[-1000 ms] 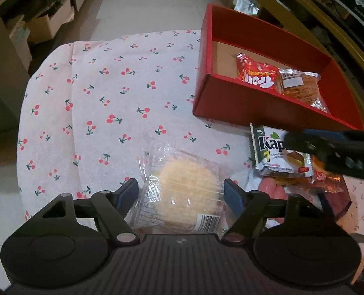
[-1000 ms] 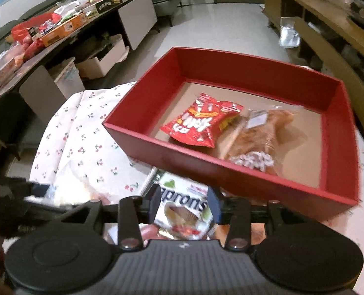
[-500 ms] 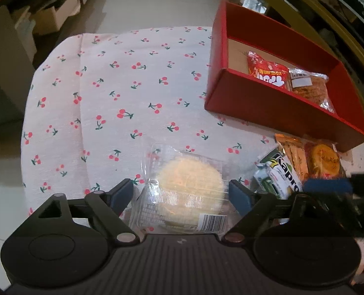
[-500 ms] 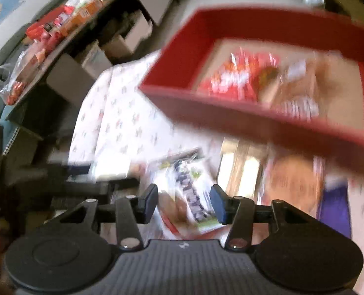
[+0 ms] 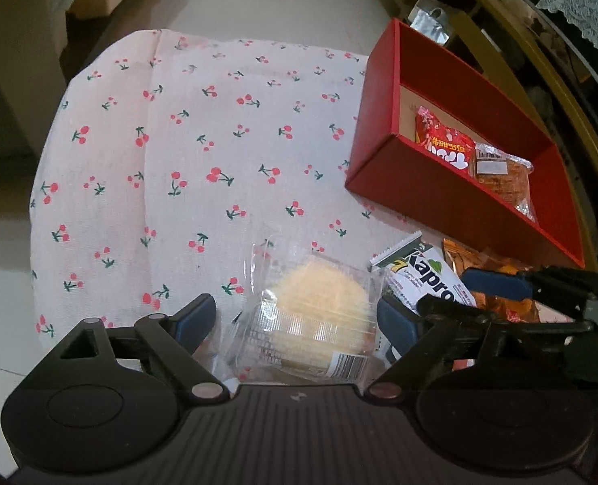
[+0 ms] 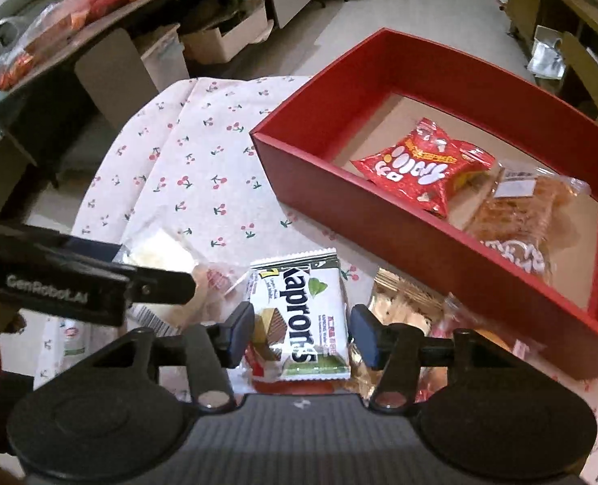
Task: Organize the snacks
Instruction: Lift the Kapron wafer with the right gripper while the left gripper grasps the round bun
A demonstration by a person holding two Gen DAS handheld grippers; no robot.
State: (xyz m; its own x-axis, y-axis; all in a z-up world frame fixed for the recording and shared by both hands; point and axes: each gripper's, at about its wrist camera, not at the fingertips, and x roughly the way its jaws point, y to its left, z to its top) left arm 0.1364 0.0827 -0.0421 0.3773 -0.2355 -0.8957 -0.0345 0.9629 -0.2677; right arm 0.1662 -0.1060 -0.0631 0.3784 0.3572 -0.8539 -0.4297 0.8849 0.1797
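A round pale cake in a clear wrapper (image 5: 319,311) lies on the cherry-print cloth (image 5: 177,161) between the fingers of my left gripper (image 5: 294,319). Its jaws are opening and the pads do not press the wrapper. A white Kapron's wafer packet (image 6: 299,315) lies flat between the pads of my right gripper (image 6: 303,333); these jaws are opening too, with small gaps at both sides. The red box (image 6: 379,218) behind holds a red snack bag (image 6: 424,169) and wrapped bread (image 6: 517,210). The two grippers stand side by side, close together.
Orange and golden snack packets (image 6: 404,303) lie between the wafer packet and the box's near wall. The cloth's far and left edges drop to the floor. A side table loaded with snacks (image 6: 96,0) and cardboard boxes (image 6: 226,36) stand beyond; wooden furniture (image 5: 573,129) is behind the box.
Both pairs of jaws have widened. The right gripper has drawn back from the box's near wall and rolled, and the wafer packet now lies flat. The left gripper has shifted slightly over the cake.
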